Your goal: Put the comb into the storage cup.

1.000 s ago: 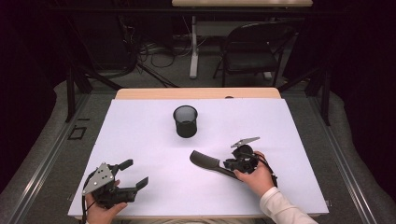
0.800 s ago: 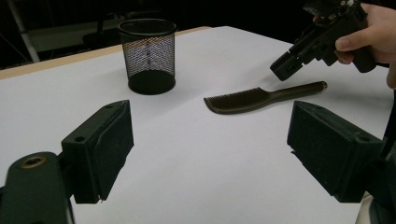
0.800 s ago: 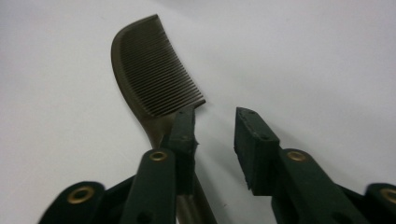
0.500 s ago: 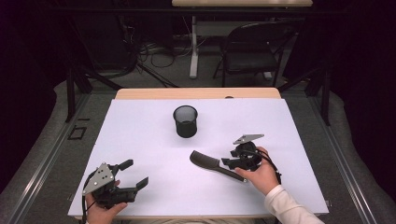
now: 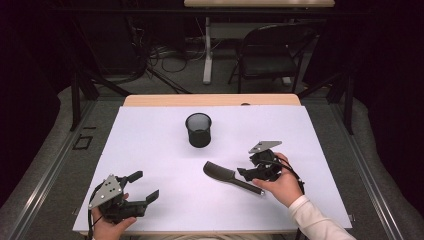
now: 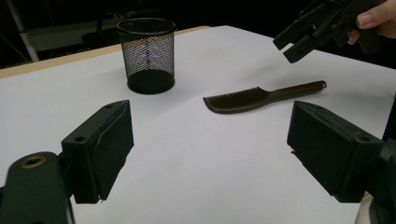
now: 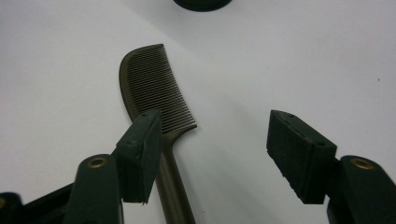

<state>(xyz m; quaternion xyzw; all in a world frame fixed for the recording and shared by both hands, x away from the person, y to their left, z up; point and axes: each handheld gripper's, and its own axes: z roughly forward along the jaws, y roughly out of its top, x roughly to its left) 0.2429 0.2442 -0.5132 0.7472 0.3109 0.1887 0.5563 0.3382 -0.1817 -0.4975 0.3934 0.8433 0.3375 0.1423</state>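
- right gripper (image 5: 251, 174): jaws just been opening, released, hovering above comb (image 5: 231, 176) lying flat beside mesh cup (image 5: 198, 129);
- left gripper (image 5: 142, 186): spread wide, gripping nothing, idling apart.

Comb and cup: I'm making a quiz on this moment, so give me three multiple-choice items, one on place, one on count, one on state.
1. Where does the comb lie?
A. flat on the white sheet
B. in the cup
C. on the chair

2. How many cups stand on the sheet?
A. none
B. one
C. three

3. How do the right tongs stand?
A. shut on the comb
B. shut on the cup
C. open, holding nothing

Answers:
1 A, the comb rests on the sheet, apart from the cup.
2 B, one black mesh cup stands there.
3 C, their jaws are spread above the comb, which lies free.
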